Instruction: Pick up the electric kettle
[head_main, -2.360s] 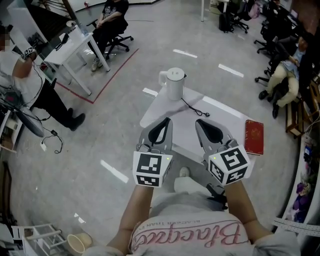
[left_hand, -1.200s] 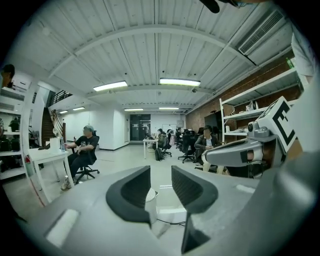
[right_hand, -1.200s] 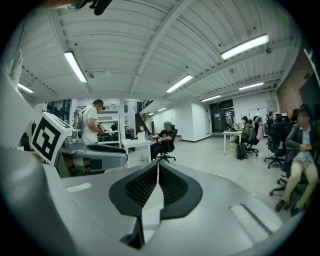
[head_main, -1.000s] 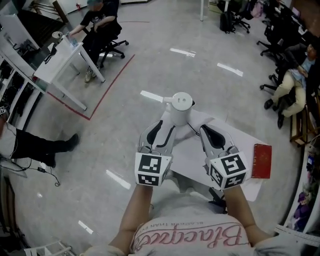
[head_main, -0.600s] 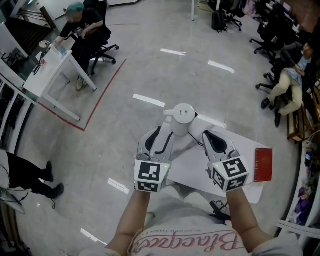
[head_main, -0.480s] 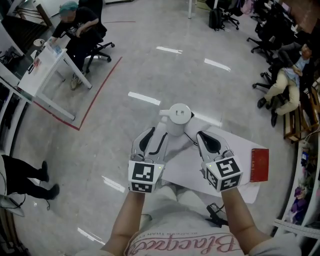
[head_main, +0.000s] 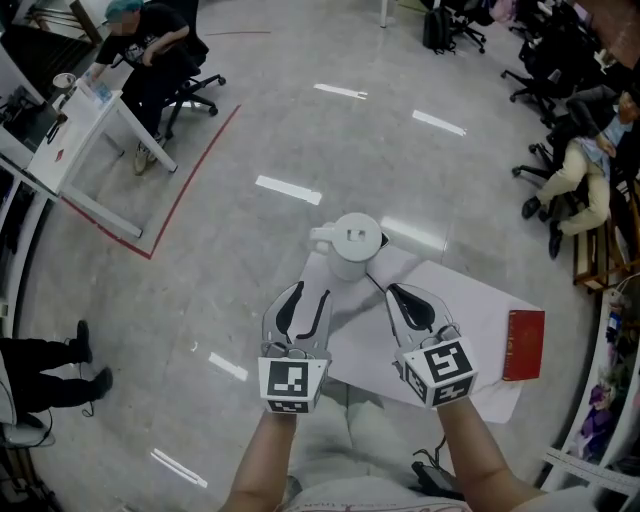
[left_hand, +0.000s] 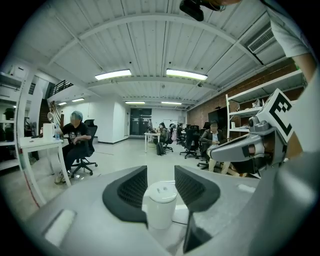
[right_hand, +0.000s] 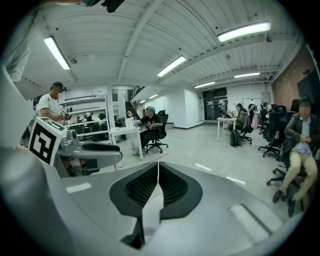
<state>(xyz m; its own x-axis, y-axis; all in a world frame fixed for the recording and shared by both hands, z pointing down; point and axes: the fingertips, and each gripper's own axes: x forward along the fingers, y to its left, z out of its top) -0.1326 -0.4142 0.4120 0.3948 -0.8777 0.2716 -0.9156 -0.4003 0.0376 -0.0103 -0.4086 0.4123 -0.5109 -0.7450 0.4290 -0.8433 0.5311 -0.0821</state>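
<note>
Grey left tool (head_main: 308, 292) agape before kettle (head_main: 352, 245)

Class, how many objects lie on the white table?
3: white cylindrical electric kettle at far corner, thin black cord beside it, red rectangular book at right edge. Others may be hidden.

Kettle (head_main: 352, 243) is seen as smooth white plastic, fairly matt. Floor (head_main: 250, 130) is polished grey, with lights mirrored in it. Table (head_main: 470, 300) top is finished plain matt white. Ribbed black pads (left_hand: 131, 187) are set in the matt grey plastic shell of the left gripper (left_hand: 161, 180).
</note>
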